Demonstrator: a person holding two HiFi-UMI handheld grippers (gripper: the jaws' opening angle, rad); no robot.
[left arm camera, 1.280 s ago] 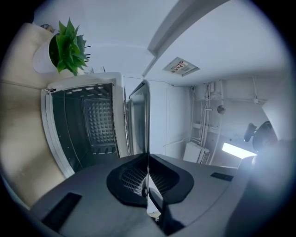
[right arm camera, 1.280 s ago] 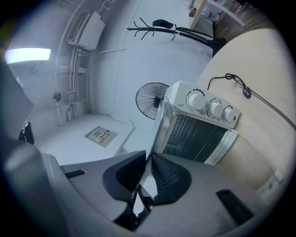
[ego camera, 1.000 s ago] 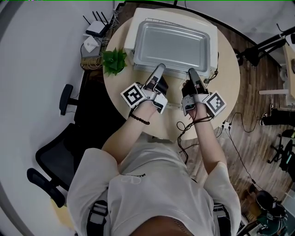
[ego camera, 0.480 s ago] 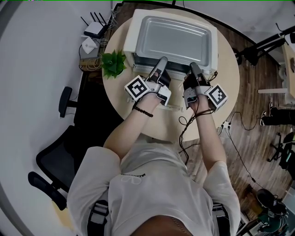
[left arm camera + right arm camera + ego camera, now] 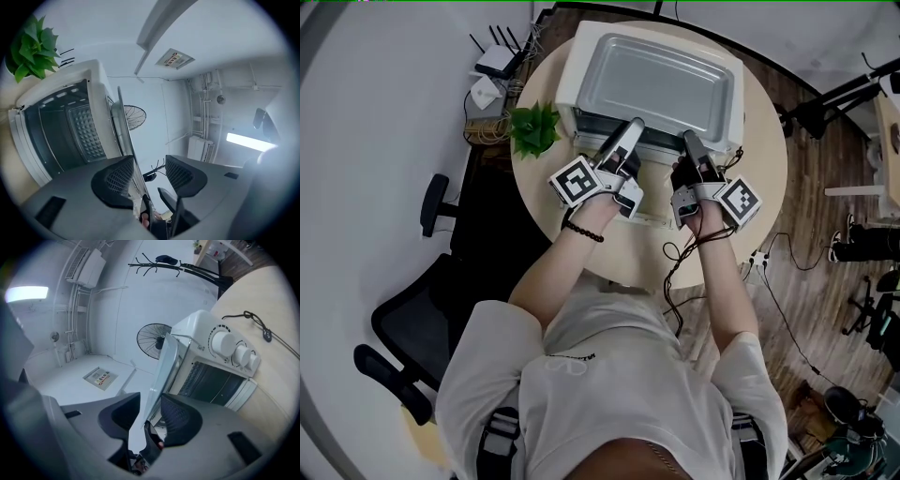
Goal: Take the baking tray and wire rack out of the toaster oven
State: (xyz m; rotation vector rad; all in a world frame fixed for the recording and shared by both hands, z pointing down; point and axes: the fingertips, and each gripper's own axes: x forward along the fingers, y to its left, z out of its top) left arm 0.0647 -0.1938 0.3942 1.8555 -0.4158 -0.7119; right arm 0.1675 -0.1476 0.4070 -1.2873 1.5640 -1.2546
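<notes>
A silver baking tray [image 5: 661,80] lies flat on top of the white toaster oven [image 5: 570,75], covering most of its roof. Both grippers are at the tray's near edge. The left gripper [image 5: 630,131] has its jaws opening wide; in the left gripper view [image 5: 149,164] the thin tray edge [image 5: 123,122] runs between them, close to the left pad with a clear gap on the right. The right gripper [image 5: 689,142] is also opening; the tray edge [image 5: 164,364] still passes between its jaws [image 5: 150,408]. I cannot make out the wire rack separately. The oven's dark cavity [image 5: 56,126] stands open.
The oven sits on a round wooden table [image 5: 759,169]. A potted plant [image 5: 532,127] stands at the oven's left, and a black cable [image 5: 255,322] lies to the right of the knobs [image 5: 220,343]. An office chair [image 5: 422,319] is on the floor at the left.
The tray and both grippers have shifted a little away from me, farther onto the oven's top. The left gripper has rolled slightly.
</notes>
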